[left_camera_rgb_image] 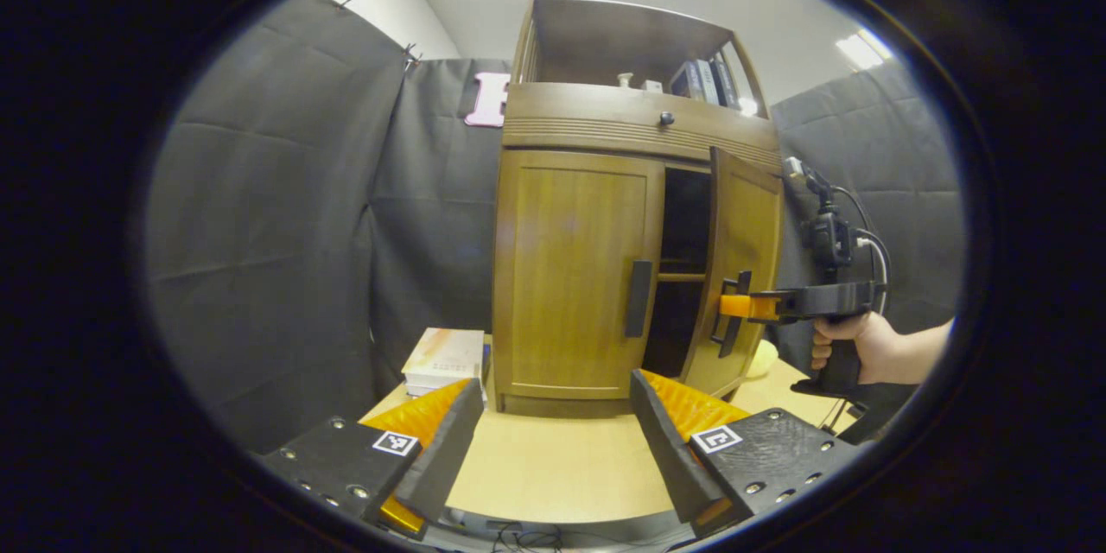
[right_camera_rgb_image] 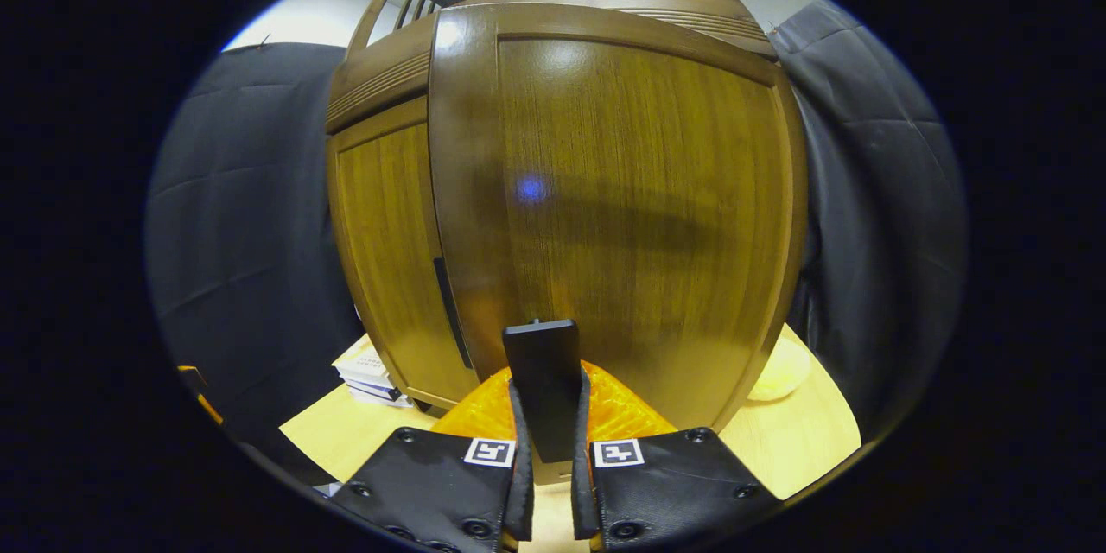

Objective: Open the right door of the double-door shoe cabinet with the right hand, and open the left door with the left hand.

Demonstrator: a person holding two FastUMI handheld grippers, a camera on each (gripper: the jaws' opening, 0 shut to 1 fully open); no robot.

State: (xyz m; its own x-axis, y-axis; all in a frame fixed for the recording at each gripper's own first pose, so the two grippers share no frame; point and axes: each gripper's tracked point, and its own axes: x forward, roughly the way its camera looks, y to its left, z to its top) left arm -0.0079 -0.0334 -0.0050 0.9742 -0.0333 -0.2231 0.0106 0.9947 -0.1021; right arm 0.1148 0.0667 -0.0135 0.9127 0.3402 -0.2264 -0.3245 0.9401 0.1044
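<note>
cabinet interior (left_camera_rgb_image: 684, 233) dark behind right door (right_camera_rgb_image: 639, 216)

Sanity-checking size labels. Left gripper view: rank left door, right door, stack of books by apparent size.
1. left door, shut and face-on, largest.
2. right door, swung ajar so foreshortened; likely the same true size.
3. stack of books, smallest.

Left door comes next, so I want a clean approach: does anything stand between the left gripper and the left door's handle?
Nothing visible does: bare table lies between the open left gripper and the left door's handle.
</note>
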